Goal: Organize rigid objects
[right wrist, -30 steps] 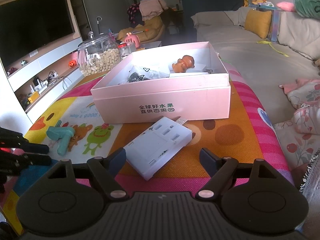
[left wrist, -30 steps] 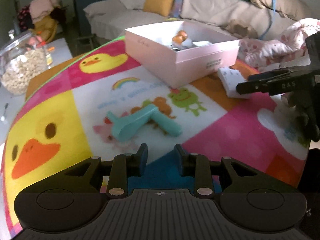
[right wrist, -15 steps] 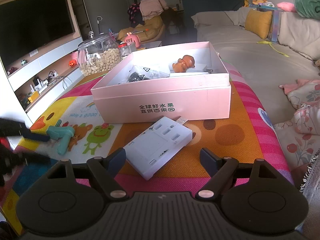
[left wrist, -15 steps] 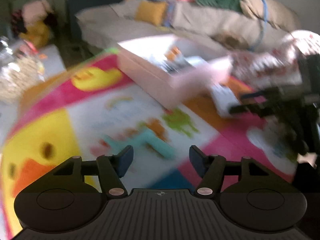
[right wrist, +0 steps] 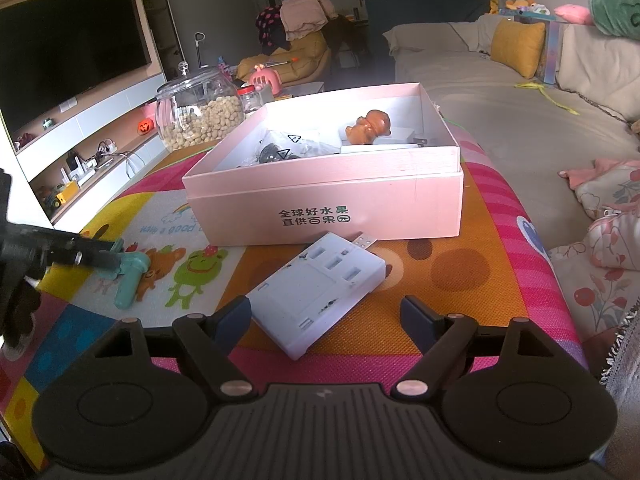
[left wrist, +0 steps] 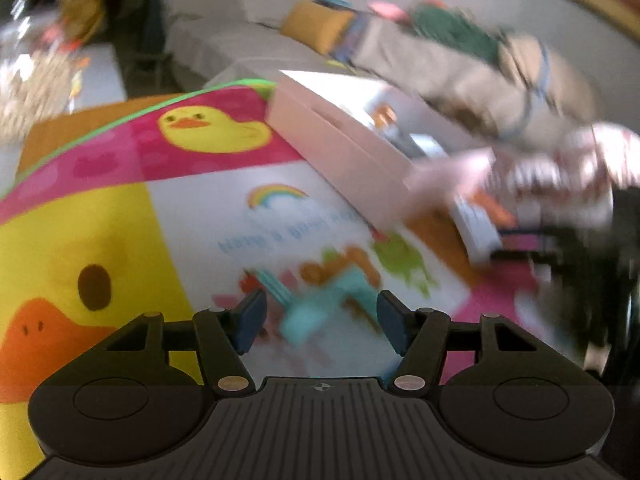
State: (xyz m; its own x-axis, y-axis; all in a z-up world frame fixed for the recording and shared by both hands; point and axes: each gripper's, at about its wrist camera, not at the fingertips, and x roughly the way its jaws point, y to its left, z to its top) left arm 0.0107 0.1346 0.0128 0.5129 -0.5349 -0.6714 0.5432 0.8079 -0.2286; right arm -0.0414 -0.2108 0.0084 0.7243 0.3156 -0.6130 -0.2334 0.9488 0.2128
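Several items are already lying in the pink box (right wrist: 328,196); the teal toy (right wrist: 130,276) is being straddled by the wide-open, empty left gripper (left wrist: 320,316), while the white adapter (right wrist: 320,290) is being framed by the open, empty right gripper (right wrist: 326,318).

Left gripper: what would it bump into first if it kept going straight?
Probably the teal toy on the mat. It lies right ahead of the open left gripper, though the picture is blurry and depth is hard to judge.

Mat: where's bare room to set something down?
Free: the orange patch of the mat right of the white socket block, and the yellow duck square at the left. Crowded: the pink box interior, and around the teal toy, where the left tongs are.
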